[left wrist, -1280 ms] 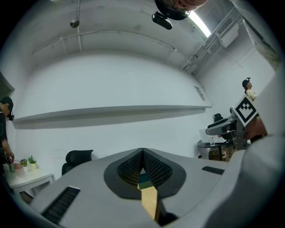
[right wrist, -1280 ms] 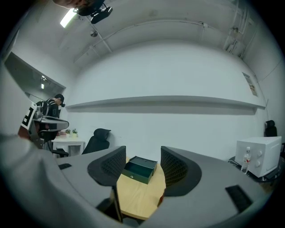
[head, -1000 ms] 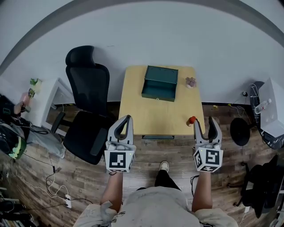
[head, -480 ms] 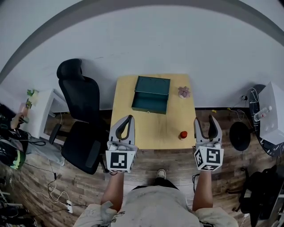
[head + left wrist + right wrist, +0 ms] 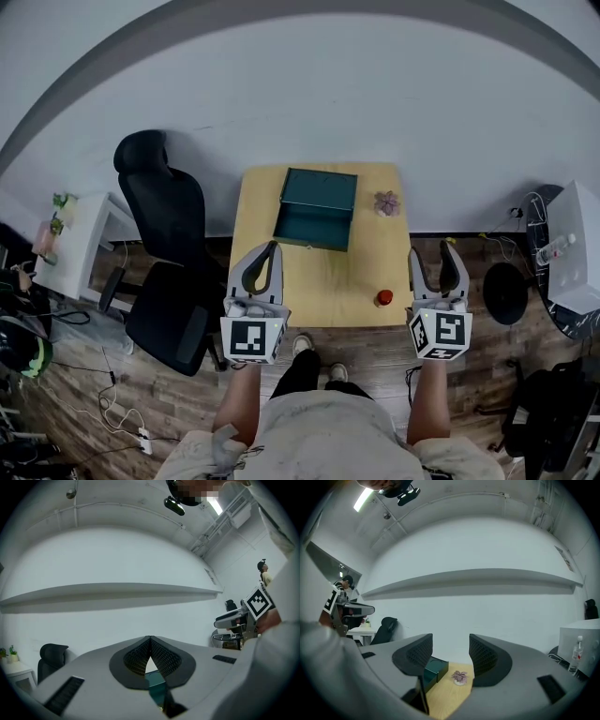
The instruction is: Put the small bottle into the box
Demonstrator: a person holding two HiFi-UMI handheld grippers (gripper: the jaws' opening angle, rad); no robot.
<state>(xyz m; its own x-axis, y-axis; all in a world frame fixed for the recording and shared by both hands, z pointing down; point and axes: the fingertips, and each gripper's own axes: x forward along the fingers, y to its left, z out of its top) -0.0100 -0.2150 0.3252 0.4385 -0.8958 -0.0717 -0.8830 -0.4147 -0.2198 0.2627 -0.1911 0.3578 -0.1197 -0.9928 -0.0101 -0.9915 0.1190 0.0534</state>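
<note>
The small bottle (image 5: 383, 298), red, stands near the front right edge of the wooden table (image 5: 328, 281). An open teal box (image 5: 315, 208) lies at the table's back middle; it also shows as the box (image 5: 433, 670) past my right jaws and as a teal patch (image 5: 154, 679) behind my left jaws. My left gripper (image 5: 271, 248) hovers over the table's front left corner, its jaws touching at the tips with nothing in them (image 5: 150, 641). My right gripper (image 5: 433, 251) hangs just right of the bottle, open and empty (image 5: 451, 656).
A small potted plant (image 5: 386, 202) sits right of the box. A black office chair (image 5: 164, 253) stands left of the table. A white side table (image 5: 70, 244) is far left; a white cabinet with a water bottle (image 5: 553, 248) is far right. Cables lie on the wood floor.
The table has come closer and lower in the head view, with the bottle now level with my right gripper. Both grippers keep their pose and jaw state.
</note>
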